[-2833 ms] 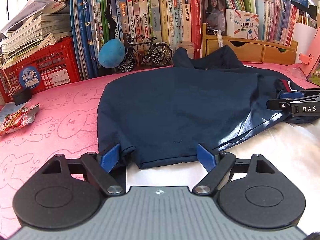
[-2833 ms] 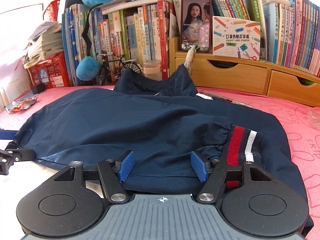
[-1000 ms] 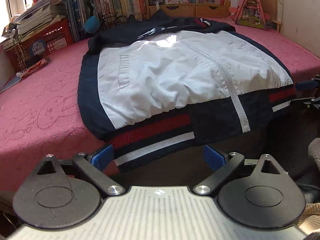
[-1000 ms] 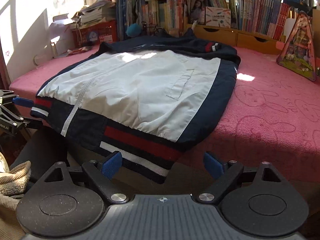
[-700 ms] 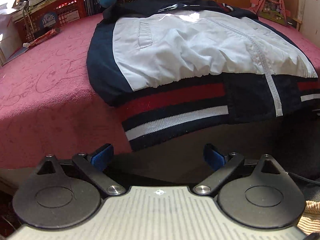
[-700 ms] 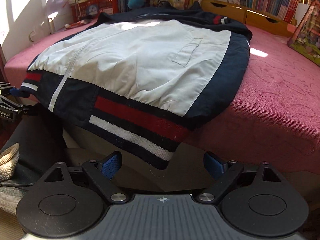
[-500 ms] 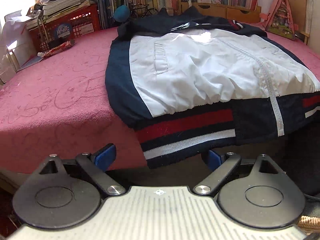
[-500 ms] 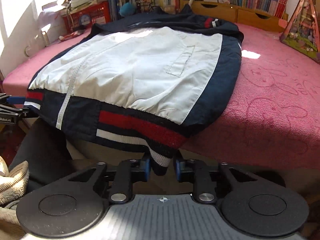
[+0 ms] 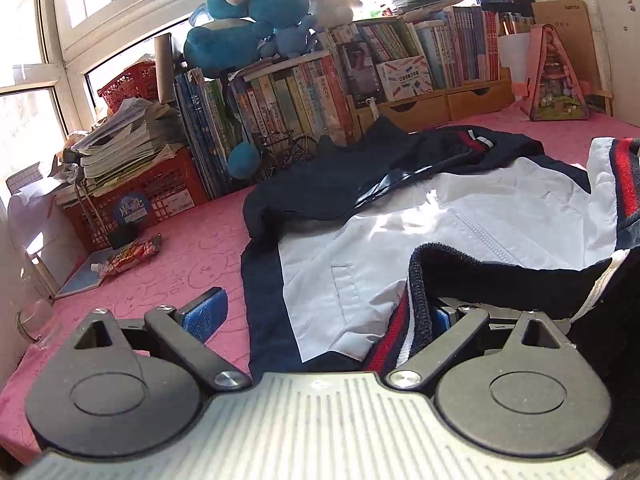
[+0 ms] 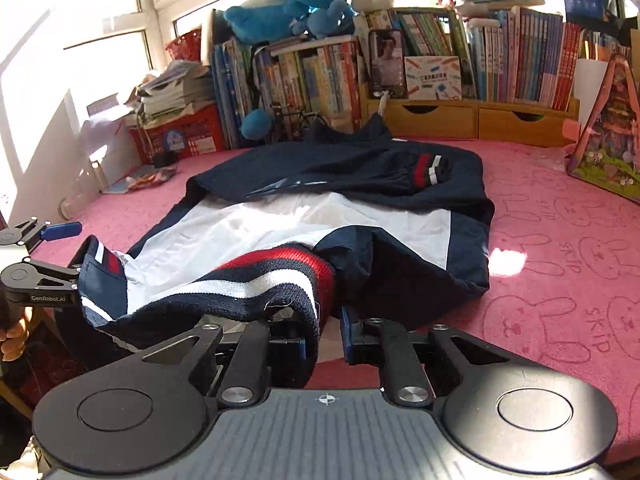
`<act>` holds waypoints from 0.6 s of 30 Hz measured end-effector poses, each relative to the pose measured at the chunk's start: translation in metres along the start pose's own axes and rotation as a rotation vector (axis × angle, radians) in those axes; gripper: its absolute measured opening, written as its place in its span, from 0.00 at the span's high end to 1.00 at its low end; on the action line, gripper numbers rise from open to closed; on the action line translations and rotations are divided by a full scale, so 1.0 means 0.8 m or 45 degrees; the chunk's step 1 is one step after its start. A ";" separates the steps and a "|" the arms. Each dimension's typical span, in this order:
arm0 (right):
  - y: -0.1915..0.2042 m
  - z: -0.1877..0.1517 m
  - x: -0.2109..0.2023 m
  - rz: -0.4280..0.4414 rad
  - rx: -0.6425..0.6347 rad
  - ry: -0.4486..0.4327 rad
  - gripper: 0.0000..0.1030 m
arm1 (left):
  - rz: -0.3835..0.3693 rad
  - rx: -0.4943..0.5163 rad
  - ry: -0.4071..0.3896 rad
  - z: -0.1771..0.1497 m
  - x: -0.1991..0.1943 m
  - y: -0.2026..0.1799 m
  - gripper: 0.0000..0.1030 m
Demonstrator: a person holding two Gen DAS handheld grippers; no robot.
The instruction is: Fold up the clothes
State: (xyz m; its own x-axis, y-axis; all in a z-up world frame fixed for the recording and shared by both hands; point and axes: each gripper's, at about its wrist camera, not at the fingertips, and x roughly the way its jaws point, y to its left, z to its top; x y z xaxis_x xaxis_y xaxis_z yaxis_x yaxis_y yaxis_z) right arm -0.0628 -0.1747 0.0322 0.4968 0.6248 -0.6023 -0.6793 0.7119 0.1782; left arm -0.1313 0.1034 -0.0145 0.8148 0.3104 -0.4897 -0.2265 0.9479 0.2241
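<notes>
Jacket (image 10: 280,220) lies on the pink tabletop (image 10: 560,240), striped hem (image 10: 260,276) raised. Right claw (image 10: 324,340) has just closed on the hem; left claw (image 9: 320,312) gapes wide, hem only draped against its right finger. Close the left claw before carrying the hem level toward the collar.

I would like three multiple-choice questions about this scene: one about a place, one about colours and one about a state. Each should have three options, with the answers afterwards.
1. Where does the model bicycle stand?
A. In front of the books
B. Inside the red crate
C. On top of the plush toys

2. Which stripes run along the navy hem of the jacket?
A. Green and yellow
B. Red and white
C. Orange and grey

3. What is the state of the right gripper?
A. Open, with nothing between its pads
B. Shut on a snack packet
C. Shut on the hem

Answers:
1 A: it stands on the pink cover at the foot of the book row.
2 B: a red band and a white band show on the knit.
3 C: its jaws have just been closing, and the pads pinch the lifted hem.
</notes>
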 end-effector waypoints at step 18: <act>-0.061 0.068 0.071 0.062 -0.067 -0.176 0.37 | -0.048 -0.149 0.226 0.044 0.155 0.060 0.04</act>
State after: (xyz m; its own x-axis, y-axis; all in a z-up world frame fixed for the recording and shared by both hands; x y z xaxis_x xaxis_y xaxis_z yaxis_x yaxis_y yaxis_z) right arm 0.0279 -0.1565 0.0320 0.5301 0.6988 -0.4802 -0.7297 0.6645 0.1613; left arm -0.0222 0.1846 -0.0354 0.7195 0.2722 -0.6389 -0.2662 0.9578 0.1082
